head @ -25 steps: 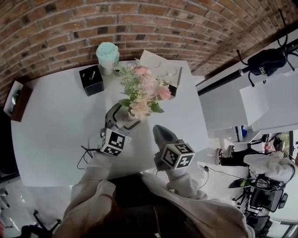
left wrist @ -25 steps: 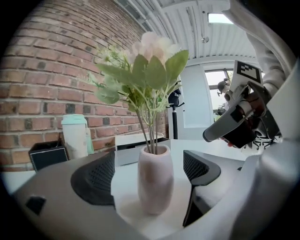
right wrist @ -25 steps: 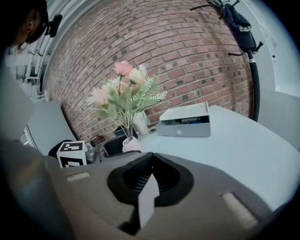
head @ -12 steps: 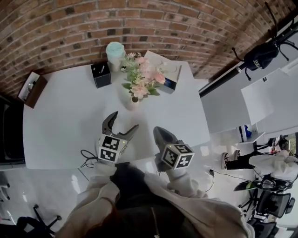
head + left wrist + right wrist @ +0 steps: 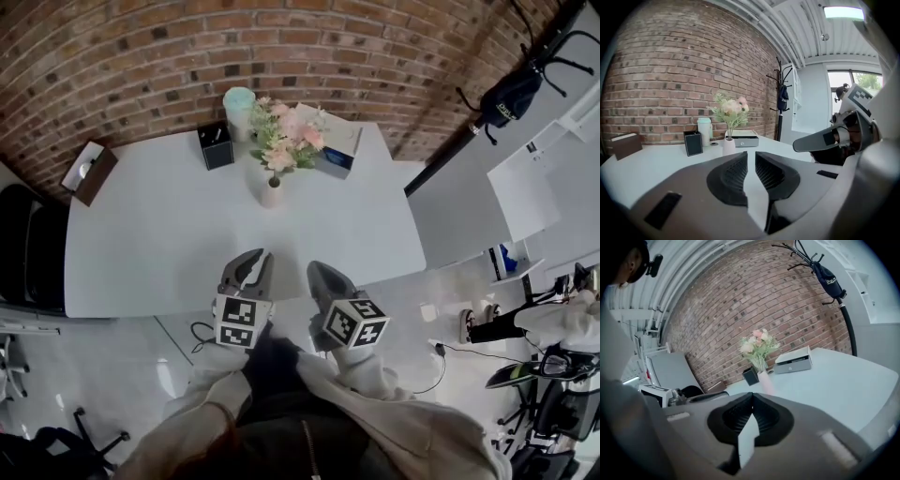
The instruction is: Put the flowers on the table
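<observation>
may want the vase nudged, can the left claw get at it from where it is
Probably yes. Only bare table lies between the left claw and the vase; the black box stands off to the side. The jaws are closing on nothing, so must open first.

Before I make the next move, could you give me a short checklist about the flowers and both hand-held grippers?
1. Vase stands upright on the table: ok.
2. Flowers sit in the vase: ok.
3. Left hand-held gripper is empty, with its jaws closing and nothing between them: ok.
4. Right hand-held gripper is empty, jaws together: ok.
5. Vase stands apart from the black box: ok.
6. Flowers are clear of the cup: cannot tell, they overlap in the head view.
</observation>
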The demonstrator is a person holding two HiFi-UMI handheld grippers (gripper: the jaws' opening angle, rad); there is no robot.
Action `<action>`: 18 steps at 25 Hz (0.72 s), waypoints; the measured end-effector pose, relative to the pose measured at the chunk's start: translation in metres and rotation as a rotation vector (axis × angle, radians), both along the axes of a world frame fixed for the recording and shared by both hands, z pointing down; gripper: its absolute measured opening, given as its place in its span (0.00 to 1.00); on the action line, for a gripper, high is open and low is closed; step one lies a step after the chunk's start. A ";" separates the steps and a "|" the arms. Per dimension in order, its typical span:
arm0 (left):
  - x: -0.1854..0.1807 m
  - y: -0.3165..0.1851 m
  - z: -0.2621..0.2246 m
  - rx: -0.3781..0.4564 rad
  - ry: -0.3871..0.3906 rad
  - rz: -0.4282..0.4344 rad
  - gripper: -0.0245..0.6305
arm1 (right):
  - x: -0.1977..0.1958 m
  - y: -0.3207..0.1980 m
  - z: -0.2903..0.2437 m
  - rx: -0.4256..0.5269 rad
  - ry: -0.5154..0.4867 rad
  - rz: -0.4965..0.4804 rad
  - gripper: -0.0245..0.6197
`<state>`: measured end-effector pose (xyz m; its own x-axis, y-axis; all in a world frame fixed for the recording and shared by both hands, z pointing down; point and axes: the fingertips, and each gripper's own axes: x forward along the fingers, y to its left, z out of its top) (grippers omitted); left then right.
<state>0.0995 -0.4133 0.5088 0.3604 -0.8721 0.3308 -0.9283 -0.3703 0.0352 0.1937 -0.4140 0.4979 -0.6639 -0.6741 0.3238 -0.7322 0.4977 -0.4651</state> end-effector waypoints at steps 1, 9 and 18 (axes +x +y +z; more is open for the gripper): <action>0.005 0.007 -0.003 0.004 0.001 0.005 0.09 | 0.000 0.007 -0.002 0.016 -0.020 -0.010 0.04; 0.038 0.053 -0.011 -0.022 0.136 0.066 0.04 | 0.007 0.055 0.010 0.018 -0.036 -0.024 0.04; 0.049 0.068 -0.008 -0.038 0.175 0.093 0.04 | 0.010 0.073 0.004 0.045 -0.004 -0.049 0.04</action>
